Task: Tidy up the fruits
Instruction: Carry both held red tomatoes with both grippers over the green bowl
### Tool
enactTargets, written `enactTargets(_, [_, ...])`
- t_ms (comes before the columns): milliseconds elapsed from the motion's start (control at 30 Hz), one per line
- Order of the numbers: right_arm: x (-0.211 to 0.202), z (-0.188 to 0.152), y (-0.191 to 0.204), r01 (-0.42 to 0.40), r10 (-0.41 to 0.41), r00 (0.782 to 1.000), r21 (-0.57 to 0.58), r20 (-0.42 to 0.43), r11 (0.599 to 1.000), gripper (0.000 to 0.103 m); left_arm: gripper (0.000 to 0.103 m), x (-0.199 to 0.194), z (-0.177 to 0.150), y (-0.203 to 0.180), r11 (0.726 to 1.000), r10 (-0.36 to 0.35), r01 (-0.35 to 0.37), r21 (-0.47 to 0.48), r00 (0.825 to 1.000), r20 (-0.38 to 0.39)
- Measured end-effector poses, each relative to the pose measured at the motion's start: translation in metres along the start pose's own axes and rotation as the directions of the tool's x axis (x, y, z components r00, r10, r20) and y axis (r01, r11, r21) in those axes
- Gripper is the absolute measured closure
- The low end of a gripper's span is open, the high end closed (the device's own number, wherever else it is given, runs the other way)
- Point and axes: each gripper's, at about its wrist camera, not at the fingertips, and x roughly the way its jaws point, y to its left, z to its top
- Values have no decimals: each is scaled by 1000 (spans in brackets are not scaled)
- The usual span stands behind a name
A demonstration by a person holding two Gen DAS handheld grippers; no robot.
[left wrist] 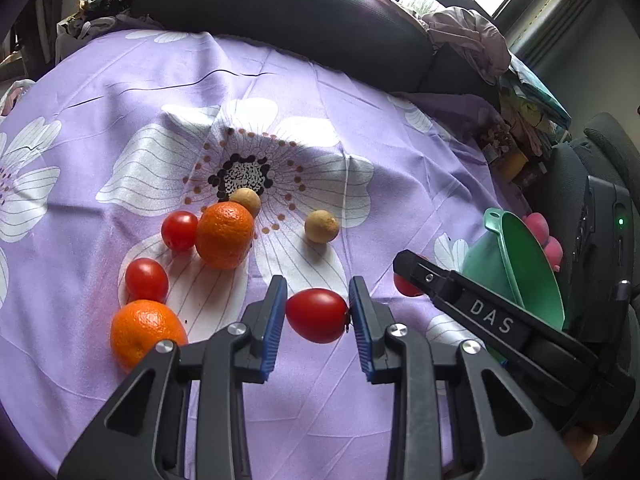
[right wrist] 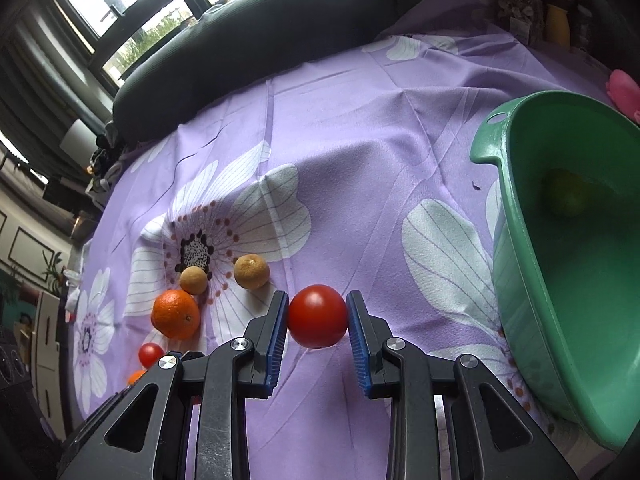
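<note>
My left gripper (left wrist: 317, 314) is shut on a red tomato (left wrist: 317, 315) just above the purple flowered cloth (left wrist: 360, 128). My right gripper (right wrist: 317, 316) is shut on another red tomato (right wrist: 318, 315); it also shows in the left wrist view (left wrist: 405, 285), its tomato half hidden behind a finger. Loose on the cloth are two oranges (left wrist: 225, 235) (left wrist: 146, 334), two tomatoes (left wrist: 179, 230) (left wrist: 146, 280) and two small brown fruits (left wrist: 322, 226) (left wrist: 246, 201). A green bowl (right wrist: 600, 280) stands right of my right gripper, with one greenish fruit (right wrist: 566, 192) inside.
A dark cushioned chair back (left wrist: 280, 12) borders the far side of the cloth. Cluttered items (left wrist: 520, 136) and a pink object (left wrist: 544, 236) lie beyond the bowl at the right edge. A black device with a green light (left wrist: 612, 232) is at far right.
</note>
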Motion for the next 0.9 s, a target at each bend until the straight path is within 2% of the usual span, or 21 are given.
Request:
enactTargets(167, [-8, 1, 1, 34, -34, 999, -14, 39, 999, 73, 72, -4, 4, 1, 999, 39, -38, -11, 998, 51])
enactTargets(467, [-24, 1, 1, 78, -74, 991, -27, 113, 997, 73, 72, -21, 10, 4, 999, 2, 4, -53, 992, 127])
enactTargets(900, [-52, 0, 5, 117, -103, 969, -47, 224, 992, 73, 72, -43, 12, -10, 998, -50, 56, -21, 975, 216])
